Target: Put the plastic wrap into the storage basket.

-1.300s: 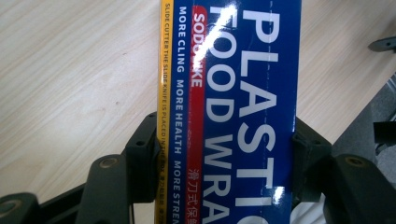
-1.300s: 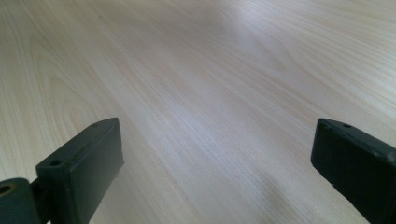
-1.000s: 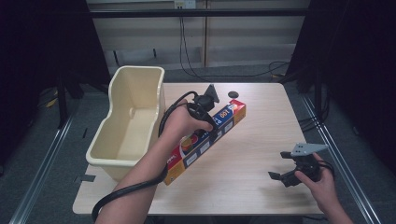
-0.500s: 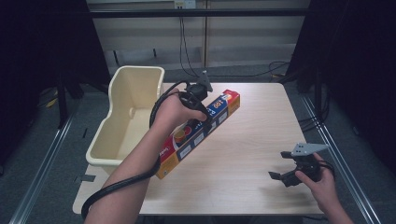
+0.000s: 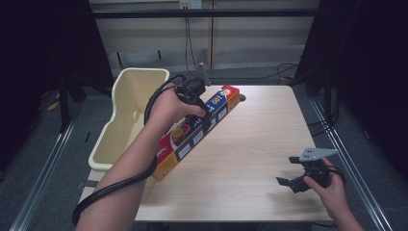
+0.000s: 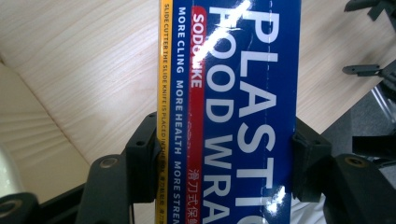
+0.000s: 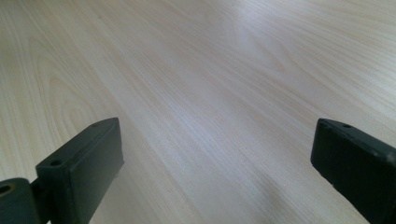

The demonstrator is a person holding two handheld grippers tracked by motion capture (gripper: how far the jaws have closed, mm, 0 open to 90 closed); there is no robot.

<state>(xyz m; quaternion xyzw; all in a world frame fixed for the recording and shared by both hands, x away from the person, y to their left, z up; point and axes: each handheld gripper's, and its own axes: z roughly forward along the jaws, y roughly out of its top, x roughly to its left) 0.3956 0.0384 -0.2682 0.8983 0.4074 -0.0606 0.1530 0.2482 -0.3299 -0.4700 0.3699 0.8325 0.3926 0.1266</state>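
Observation:
A long blue, red and yellow plastic food wrap box [image 5: 202, 131] hangs tilted above the wooden table [image 5: 260, 144], its far end higher. My left gripper [image 5: 195, 105] is shut on the box near its middle. In the left gripper view both black jaws press on the sides of the box [image 6: 243, 93], with the left gripper [image 6: 224, 154] around it. My right gripper [image 5: 287, 170] stands open low over the table's near right corner. In the right gripper view the jaws of the right gripper [image 7: 219, 158] are wide apart with bare wood between them.
A cream plastic bin [image 5: 130, 96] stands against the table's left edge. A small dark round thing [image 5: 242, 97] lies at the table's far edge behind the box. A thick cable [image 5: 110, 192] trails down from the left forearm.
The left hand has lifted the box off the table and carried it up and a little to the far left. The right gripper has stayed put.

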